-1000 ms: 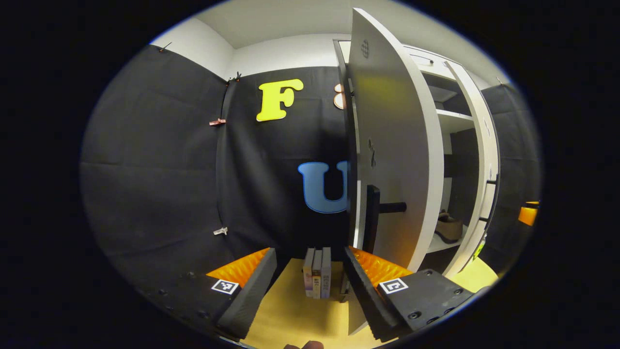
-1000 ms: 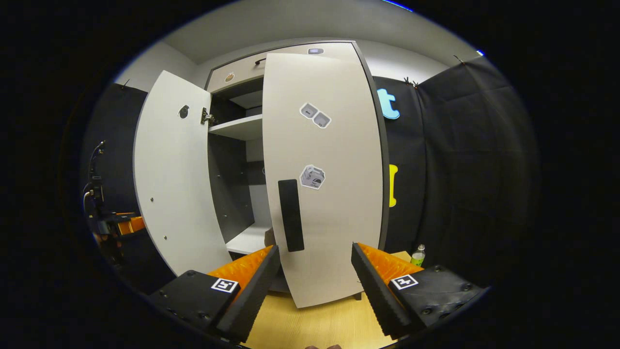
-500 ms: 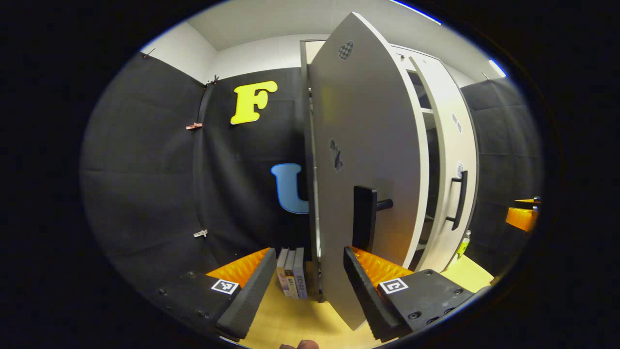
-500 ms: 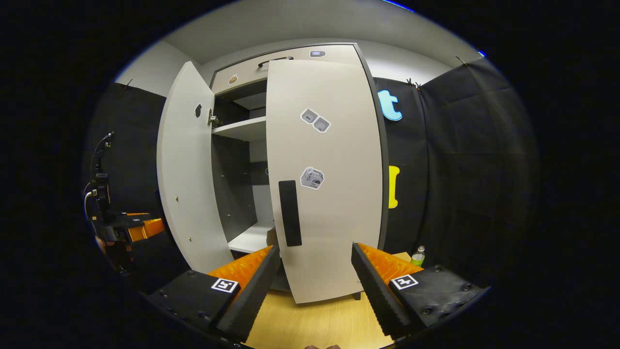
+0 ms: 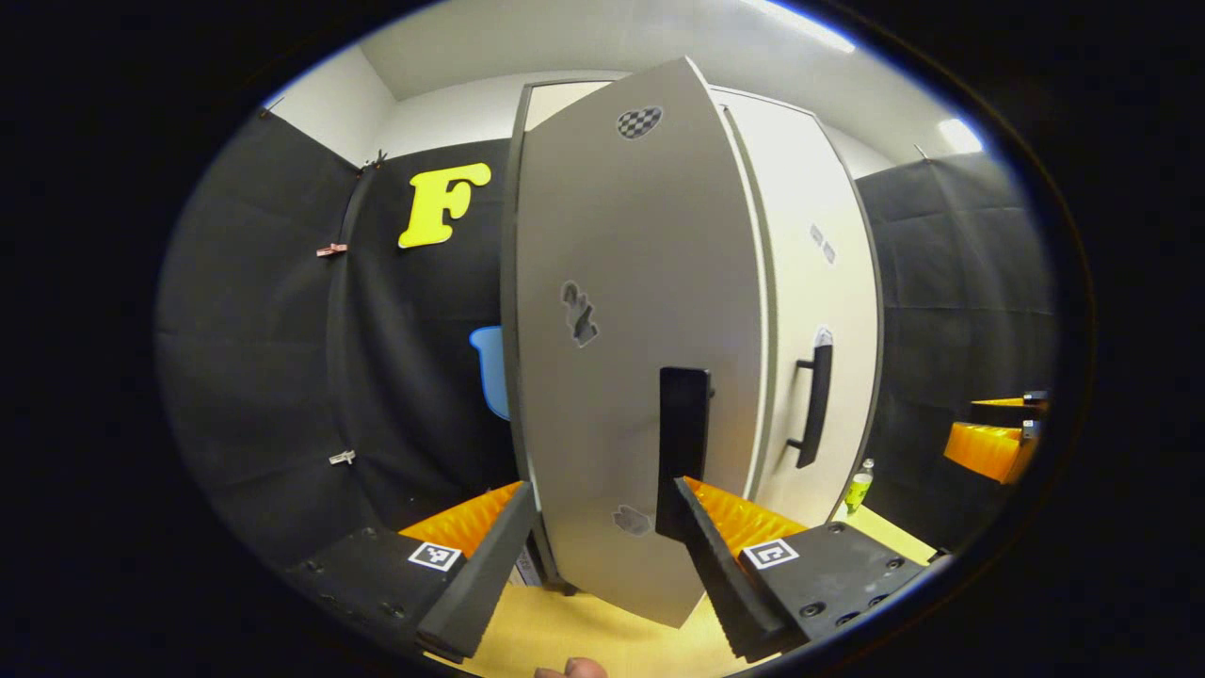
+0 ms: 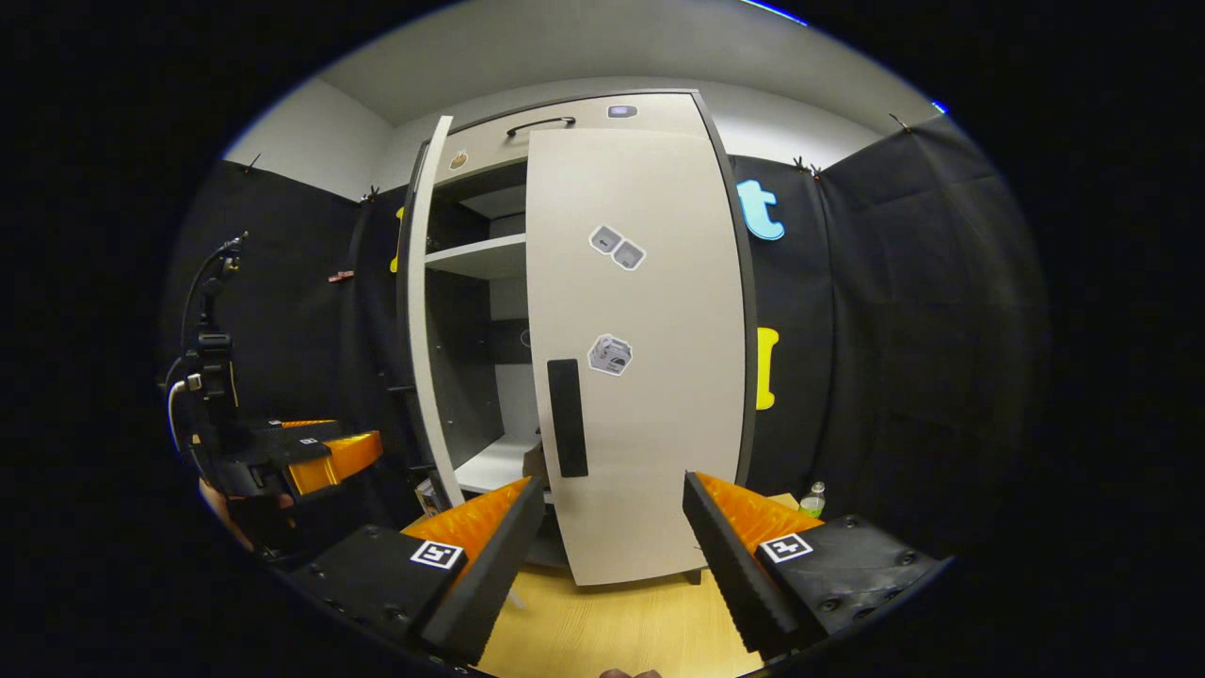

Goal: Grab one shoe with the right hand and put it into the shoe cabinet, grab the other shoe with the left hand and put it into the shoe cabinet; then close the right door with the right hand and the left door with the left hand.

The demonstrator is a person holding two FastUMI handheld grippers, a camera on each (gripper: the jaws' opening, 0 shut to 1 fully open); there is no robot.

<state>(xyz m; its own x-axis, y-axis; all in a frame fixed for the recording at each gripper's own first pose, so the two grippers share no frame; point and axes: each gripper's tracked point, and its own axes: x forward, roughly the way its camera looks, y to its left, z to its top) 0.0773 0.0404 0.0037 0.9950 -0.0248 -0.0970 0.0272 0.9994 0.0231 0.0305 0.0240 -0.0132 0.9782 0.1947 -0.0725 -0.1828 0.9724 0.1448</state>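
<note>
A tall white shoe cabinet (image 6: pixel 650 108) stands upright at twelve o'clock. Its right door (image 6: pixel 640 377) is nearly shut; its left door (image 5: pixel 621 358) stands ajar, long axis vertical, with the handle (image 5: pixel 682 443) by the left gripper (image 5: pixel 598 556). The right gripper (image 6: pixel 612 556) hangs before the right door. Both jaws are apart.

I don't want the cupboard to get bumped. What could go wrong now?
1. The left door is not shut yet, and the open left tongs sit around its lower edge. One finger is right under the black handle, so it might snag there.
2. A hard push could bang the left door against the cabinet.
</note>
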